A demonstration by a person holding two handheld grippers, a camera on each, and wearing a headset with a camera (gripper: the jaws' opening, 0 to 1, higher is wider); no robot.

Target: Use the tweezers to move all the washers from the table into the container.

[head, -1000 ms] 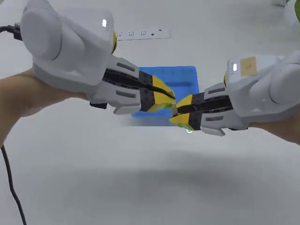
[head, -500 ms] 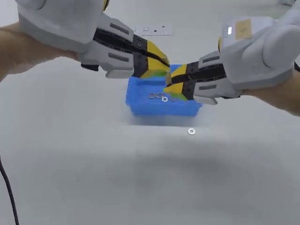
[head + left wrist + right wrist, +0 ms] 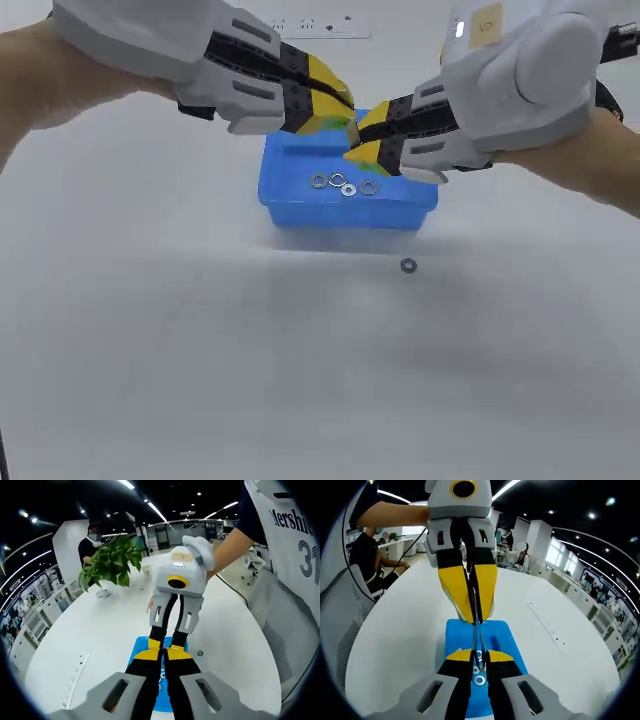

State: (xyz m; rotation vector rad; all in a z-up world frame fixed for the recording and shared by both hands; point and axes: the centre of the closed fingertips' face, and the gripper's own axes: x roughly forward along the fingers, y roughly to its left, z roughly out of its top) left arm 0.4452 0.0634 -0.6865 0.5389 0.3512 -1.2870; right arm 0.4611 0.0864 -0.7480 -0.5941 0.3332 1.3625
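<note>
Above the blue container: left gripper and right gripper meet nose to nose, tips almost touching.
Left gripper: jaws narrow, drawn together on the thin arms of the tweezers.
Right gripper: jaws narrow too, closed on the other end of the tweezers, seen in the right gripper view.
Tweezers: run straight from one pair of yellow tips to the other; whether they hold a washer, cannot tell.
Washers in container: four, clustered near the front wall, some touching.
Washer on table: one, lying flat just in front of the container's right corner.
Table: white.
Power strip: far edge, behind the container.
</note>
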